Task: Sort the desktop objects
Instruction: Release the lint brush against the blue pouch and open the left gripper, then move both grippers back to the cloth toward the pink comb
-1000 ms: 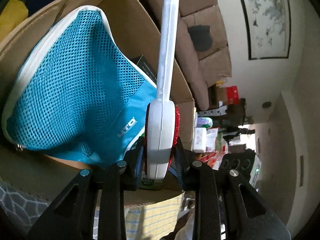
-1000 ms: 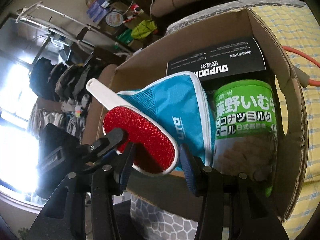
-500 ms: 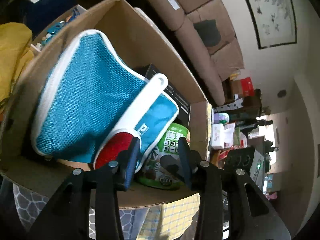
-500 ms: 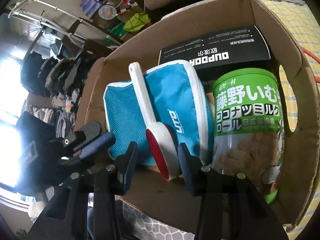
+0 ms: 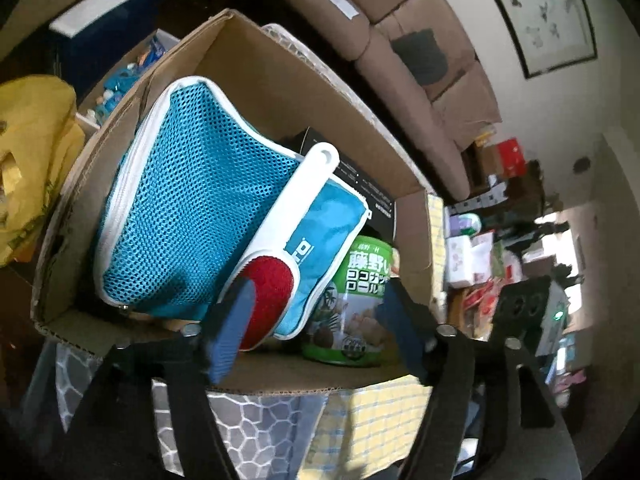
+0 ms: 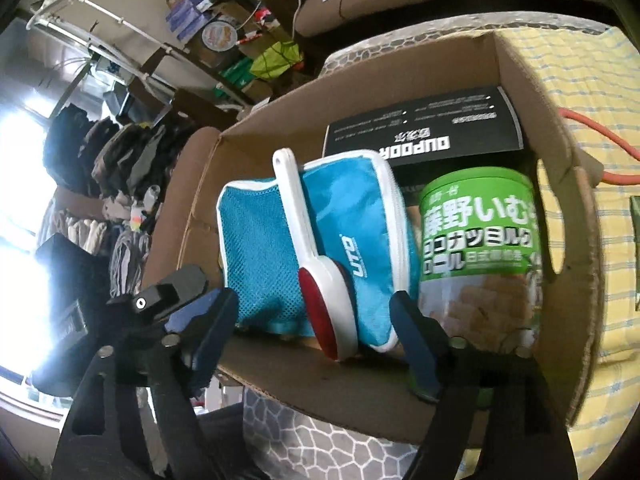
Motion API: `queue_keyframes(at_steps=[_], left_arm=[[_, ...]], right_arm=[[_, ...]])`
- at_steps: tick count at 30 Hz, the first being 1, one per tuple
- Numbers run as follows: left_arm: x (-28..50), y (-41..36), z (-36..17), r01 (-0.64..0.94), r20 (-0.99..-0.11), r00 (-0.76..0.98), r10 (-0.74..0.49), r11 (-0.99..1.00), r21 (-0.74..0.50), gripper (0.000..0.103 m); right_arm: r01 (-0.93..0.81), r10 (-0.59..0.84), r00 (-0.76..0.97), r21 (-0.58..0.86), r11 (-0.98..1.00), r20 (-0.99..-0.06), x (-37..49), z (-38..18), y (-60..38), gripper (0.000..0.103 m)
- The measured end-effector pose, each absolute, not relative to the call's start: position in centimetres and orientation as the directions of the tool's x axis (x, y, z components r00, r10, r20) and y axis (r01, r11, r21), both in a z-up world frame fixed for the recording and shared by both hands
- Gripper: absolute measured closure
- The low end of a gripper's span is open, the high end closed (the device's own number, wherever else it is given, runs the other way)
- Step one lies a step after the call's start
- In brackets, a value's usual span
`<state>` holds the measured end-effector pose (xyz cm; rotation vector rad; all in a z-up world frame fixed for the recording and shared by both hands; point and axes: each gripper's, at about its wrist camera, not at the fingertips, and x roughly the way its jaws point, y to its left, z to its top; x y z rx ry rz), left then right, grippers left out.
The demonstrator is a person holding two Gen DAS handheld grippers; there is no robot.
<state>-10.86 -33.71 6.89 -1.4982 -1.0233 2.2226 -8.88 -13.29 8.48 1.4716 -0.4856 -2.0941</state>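
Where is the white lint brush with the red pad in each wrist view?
Left wrist: lint brush at centre, lying on the blue pouch in the box, red head nearest the camera.
Right wrist: lint brush at centre, edge-on across the same pouch.
Shared landmark: green can, to the right of the brush in both.

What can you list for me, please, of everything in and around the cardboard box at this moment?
Box: one, brown cardboard, on the patterned cloth.
Pouch: one, blue mesh with white trim, inside the box, left part.
Lint brush: one, white with red pad, lying on the pouch.
Can: one, green label, inside the box beside the pouch.
Black carton: one, at the back of the box.
Sofa: one, brown, behind the box.
Left gripper: one, black, open, before the box.
Right gripper: one, black, open, before the box.
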Motion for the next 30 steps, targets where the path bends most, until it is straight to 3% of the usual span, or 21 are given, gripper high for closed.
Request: queue_keyframes(at_steps=[8,12,30], left_arm=[[-9.7,-32.5,9.0,0.090,-0.763,-0.448,0.466,-0.826,-0.557,0.011],[-9.1,-31.9,9.7,0.067,-0.785,-0.452,0.422,-0.862,-0.502,0.002],[-7.7,-27.1,11.9,-0.043,-0.813,-0.442,0.380,-0.914,-0.403,0.000]], right_arm=[[0.214,-0.571,-0.334,0.530,-0.821,-0.750,-7.7,10.1,-11.0,0.002],[0.217,-0.559,-0.346,0.516,-0.829,-0.753,-7.2,10.8,-10.3,0.000],[0.220,-0.472,-0.406,0.417,-0.882,-0.783,-4.9,12.8,-5.6,0.000]])
